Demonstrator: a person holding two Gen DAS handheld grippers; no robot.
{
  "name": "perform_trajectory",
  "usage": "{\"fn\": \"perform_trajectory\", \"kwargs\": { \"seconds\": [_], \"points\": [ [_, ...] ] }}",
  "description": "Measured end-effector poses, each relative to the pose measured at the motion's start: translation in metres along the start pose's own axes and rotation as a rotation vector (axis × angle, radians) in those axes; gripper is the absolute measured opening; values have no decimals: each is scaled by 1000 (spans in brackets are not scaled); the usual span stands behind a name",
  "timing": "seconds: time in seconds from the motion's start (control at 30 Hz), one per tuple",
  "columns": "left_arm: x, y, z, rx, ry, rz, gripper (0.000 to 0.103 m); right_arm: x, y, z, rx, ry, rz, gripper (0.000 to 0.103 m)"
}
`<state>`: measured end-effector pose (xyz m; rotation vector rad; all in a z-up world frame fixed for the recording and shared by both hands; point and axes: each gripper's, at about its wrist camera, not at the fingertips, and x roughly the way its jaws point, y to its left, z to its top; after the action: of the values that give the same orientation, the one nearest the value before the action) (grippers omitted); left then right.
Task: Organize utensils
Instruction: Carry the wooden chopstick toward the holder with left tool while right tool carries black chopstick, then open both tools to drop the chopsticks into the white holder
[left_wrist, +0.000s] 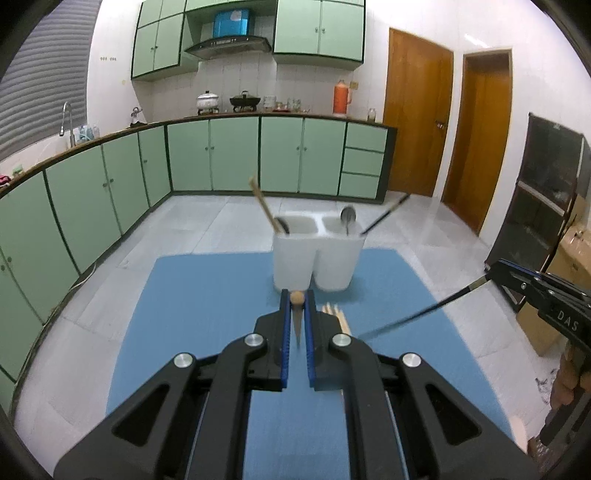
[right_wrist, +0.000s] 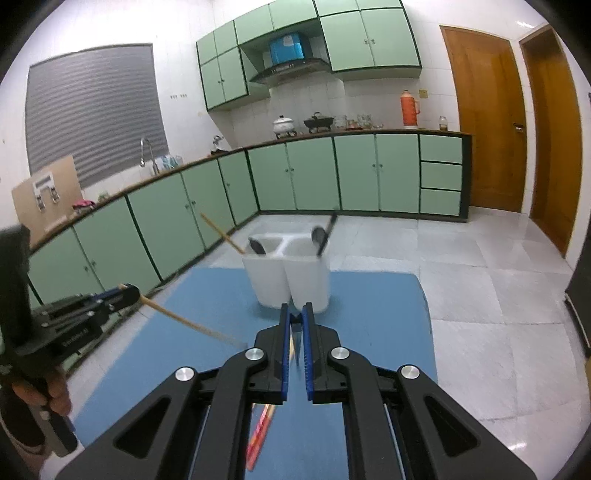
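Left claw (left_wrist: 297, 299) grips wooden chopstick (right_wrist: 192, 325) near white holder (left_wrist: 317, 258), above blue mat (left_wrist: 207, 295).

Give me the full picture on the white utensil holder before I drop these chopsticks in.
The white utensil holder looks like smooth plastic, two joined open-topped compartments, standing upright at the blue mat's far edge. The left compartment holds a wooden chopstick leaning left and a dark spoon; the right one holds a metal spoon and a black chopstick leaning right. Neither gripper touches it.
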<state>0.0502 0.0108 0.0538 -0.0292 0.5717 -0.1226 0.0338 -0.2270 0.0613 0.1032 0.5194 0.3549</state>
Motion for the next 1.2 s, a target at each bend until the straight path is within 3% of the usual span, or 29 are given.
{"fn": "perform_trajectory", "kwargs": {
  "seconds": [0.37,0.77,0.97,1.2],
  "points": [
    [-4,-3,49,-10,-82,-62,6,11,10,60,-104,-2,52,6],
    [1,-15,138,-1,-281,-61,6,15,24,171,-150,-199,77,6],
    [48,-18,160,-2,-258,-37,6,59,18,201,-127,-216,47,6],
    [99,-16,152,1,-195,-3,6,127,4,177,-96,-126,28,6]
  ]
}}
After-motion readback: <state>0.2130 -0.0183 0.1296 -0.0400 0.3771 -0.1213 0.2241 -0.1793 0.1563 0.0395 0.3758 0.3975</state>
